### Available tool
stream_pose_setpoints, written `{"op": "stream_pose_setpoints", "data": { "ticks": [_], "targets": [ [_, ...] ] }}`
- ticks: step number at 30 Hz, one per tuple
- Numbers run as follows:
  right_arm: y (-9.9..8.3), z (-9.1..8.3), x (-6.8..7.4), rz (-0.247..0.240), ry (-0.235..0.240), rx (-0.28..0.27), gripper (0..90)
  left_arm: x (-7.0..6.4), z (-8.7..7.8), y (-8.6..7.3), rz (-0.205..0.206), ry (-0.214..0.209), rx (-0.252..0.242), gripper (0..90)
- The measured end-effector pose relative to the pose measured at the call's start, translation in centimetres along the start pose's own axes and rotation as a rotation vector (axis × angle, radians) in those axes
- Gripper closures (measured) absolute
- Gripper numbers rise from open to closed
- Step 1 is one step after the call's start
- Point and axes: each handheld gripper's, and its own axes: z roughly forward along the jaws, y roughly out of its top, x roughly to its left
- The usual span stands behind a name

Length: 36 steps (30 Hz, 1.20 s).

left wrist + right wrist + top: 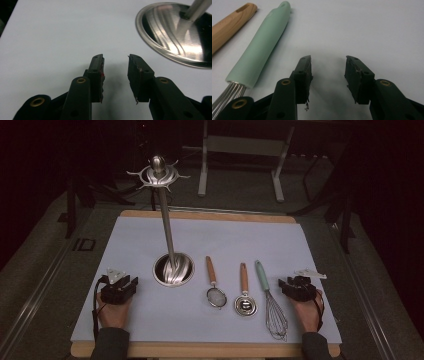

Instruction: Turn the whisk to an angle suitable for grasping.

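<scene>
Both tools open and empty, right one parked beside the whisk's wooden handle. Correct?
Not quite. The whisk has a mint-green handle; the wooden handle is the next utensil's, as the right gripper view shows. The left tool and right tool are both open and empty.

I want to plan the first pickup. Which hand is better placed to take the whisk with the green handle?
Probably the right gripper. It rests just beside the whisk, jaws open and empty, with the green handle close alongside. The left gripper sits beyond the metal stand, with the strainer and spoon between.
</scene>
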Motion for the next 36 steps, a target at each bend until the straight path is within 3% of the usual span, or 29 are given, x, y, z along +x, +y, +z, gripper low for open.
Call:
{"op": "stream_pose_setpoints", "data": {
  "ticks": [3,6,13,17,25,30,36],
  "targets": [
    [0.1,-0.1,0.1,-0.007,0.016,0.012,55.2,0.0,0.0,0.0,0.006,-0.017,-0.009,66.2],
    [0.4,-0.3,0.6,-0.005,0.038,0.024,56.1,-0.4,-0.1,0.0,0.058,-0.046,-0.016,66.3],
    [1.2,-1.0,1.1,-0.01,0.034,0.068,67.2,-1.1,0.0,-0.1,0.109,-0.065,-0.01,66.3],
    [1.6,-1.2,1.4,-0.022,0.038,0.093,68.8,-1.1,0.1,-0.1,0.105,-0.064,-0.008,66.0],
    [3.2,-1.7,2.4,-0.074,0.095,0.132,68.8,-1.2,0.1,-0.1,0.108,-0.048,-0.008,63.2],
    [4.3,-2.2,3.6,-0.13,0.131,0.175,67.1,-1.2,0.1,-0.1,0.101,-0.043,-0.01,62.8],
    [4.2,-1.5,5.0,-0.155,0.172,0.212,63.0,-1.3,0.0,-0.1,0.109,-0.039,-0.011,62.8]
  ]
}}
